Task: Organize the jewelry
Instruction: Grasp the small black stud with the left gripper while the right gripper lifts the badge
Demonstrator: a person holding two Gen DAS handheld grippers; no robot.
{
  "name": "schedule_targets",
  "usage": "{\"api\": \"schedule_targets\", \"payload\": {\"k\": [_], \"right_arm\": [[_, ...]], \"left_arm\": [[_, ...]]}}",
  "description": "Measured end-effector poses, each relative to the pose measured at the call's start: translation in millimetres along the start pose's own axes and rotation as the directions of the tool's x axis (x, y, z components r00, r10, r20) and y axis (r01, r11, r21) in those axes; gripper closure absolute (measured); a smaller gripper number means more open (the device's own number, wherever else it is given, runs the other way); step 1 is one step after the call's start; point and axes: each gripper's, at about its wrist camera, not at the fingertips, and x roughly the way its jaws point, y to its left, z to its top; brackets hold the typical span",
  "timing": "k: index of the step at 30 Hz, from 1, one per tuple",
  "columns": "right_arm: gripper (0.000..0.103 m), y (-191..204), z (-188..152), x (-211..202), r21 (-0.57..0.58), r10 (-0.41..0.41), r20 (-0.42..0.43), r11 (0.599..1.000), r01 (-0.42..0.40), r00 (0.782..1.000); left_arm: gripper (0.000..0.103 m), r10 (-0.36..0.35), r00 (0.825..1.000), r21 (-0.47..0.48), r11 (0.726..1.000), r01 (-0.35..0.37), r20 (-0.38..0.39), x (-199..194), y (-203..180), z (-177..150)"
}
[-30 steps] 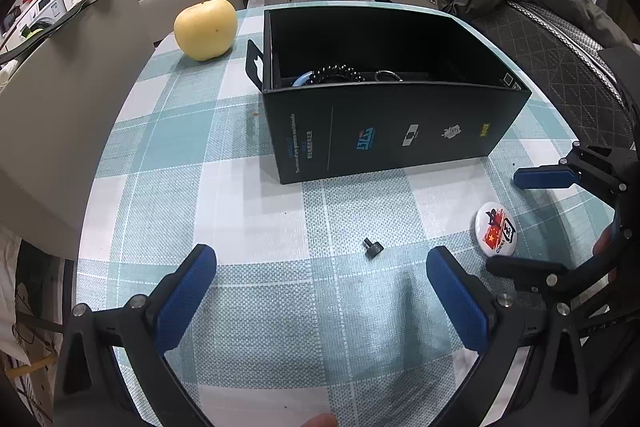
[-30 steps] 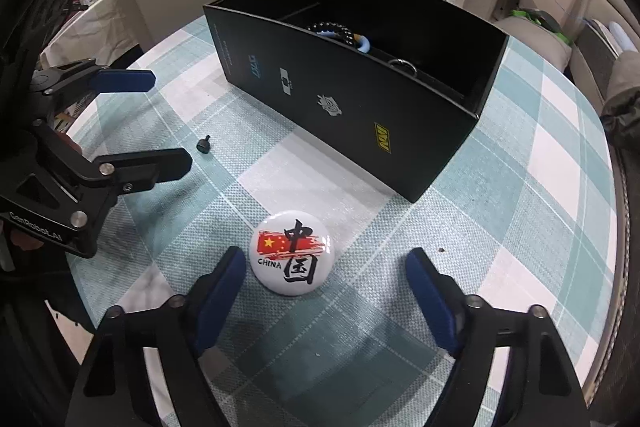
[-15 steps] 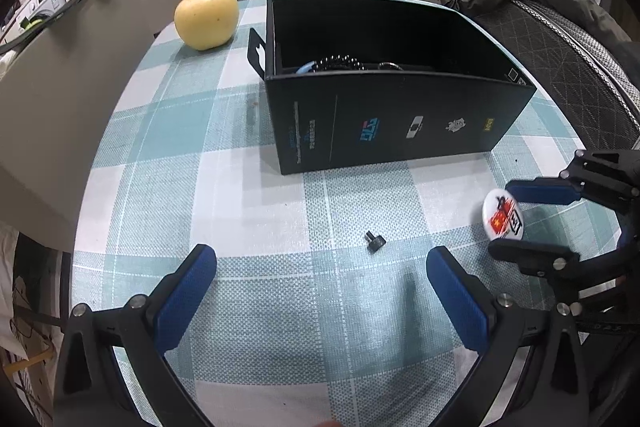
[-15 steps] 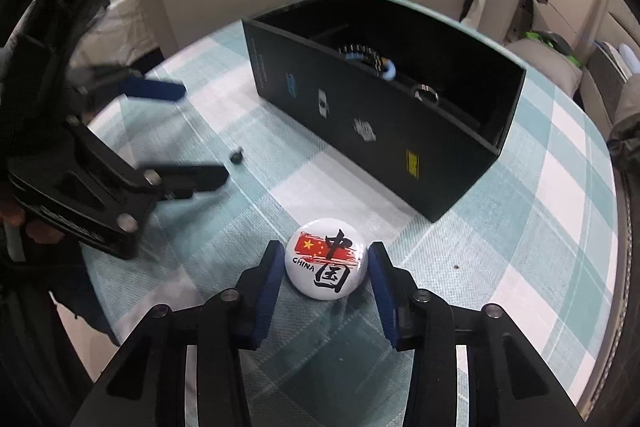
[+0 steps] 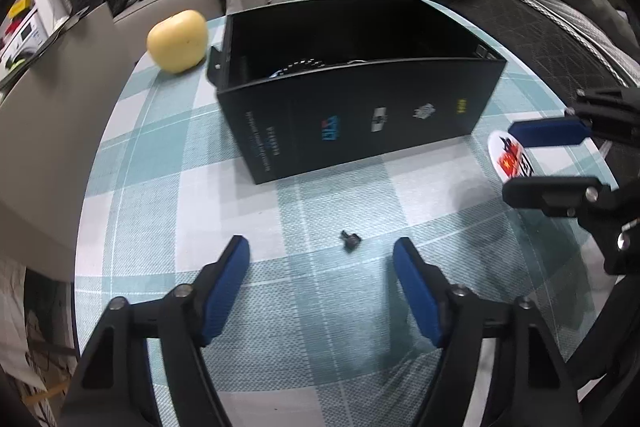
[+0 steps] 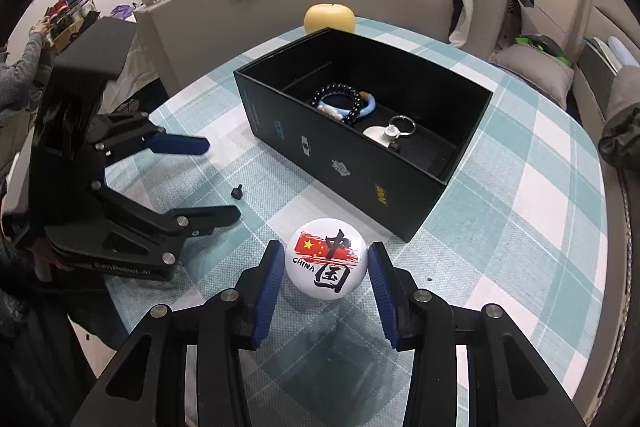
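The round white pin badge printed with a red flag and black characters (image 6: 326, 264) sits pinched edge-to-edge between the blue pads of the right gripper (image 6: 325, 277), raised a little off the teal-and-white checked tablecloth (image 6: 520, 227), its face towards the camera. The open black cardboard box (image 6: 360, 171) lies straight ahead of it and just beyond, its near long wall running across the gripper's line, so carrying the badge forward over that wall looks like the coming move. Inside the box are a black bead bracelet (image 6: 340, 99) lying over a pale blue ring (image 6: 370, 105), and a silver key ring with a metal tag (image 6: 394, 133) beside them. The left gripper (image 5: 322, 261) is nearer the small black stud (image 5: 350, 239), which lies on the cloth ahead of its fingertips; its jaws are closing with nothing yet between them. A yellow apple (image 6: 329, 18) rests behind the box.
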Motion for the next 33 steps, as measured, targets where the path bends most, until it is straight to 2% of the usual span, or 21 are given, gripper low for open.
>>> {"api": "schedule_targets", "payload": {"k": [3, 8, 16, 23, 33], "right_arm": [[0.061, -0.3, 0.7, -2.0, 0.0, 0.002, 0.006, 1.0, -0.002, 1.0], [0.061, -4.2, 2.2, -6.8, 0.012, -0.004, 0.023, 1.0, 0.004, 1.0], [0.061, -9.4, 4.2, -12.8, 0.032, -0.004, 0.04, 0.999, 0.003, 0.999], [0.061, -13.3, 4.4, -15.1, 0.046, -0.008, 0.046, 0.999, 0.006, 0.999], [0.061, -15.8, 6.1, -17.4, 0.056, -0.014, 0.06, 0.998, 0.011, 0.998]], "left_arm": [[0.057, -0.03, 0.999, -0.001, 1.0, 0.03, -0.011, 3.2, 0.1, -1.0], [0.07, -0.049, 0.999, -0.022, 0.999, 0.048, -0.008, 1.7, 5.3, 0.2], [0.082, -0.046, 0.999, -0.016, 0.999, 0.046, 0.003, 3.7, 2.4, 4.2], [0.097, -0.054, 0.999, 0.01, 0.999, 0.054, 0.009, 2.1, -0.9, 1.2], [0.098, -0.062, 0.998, 0.042, 0.997, 0.061, 0.033, -3.7, -4.2, -1.6]]}}
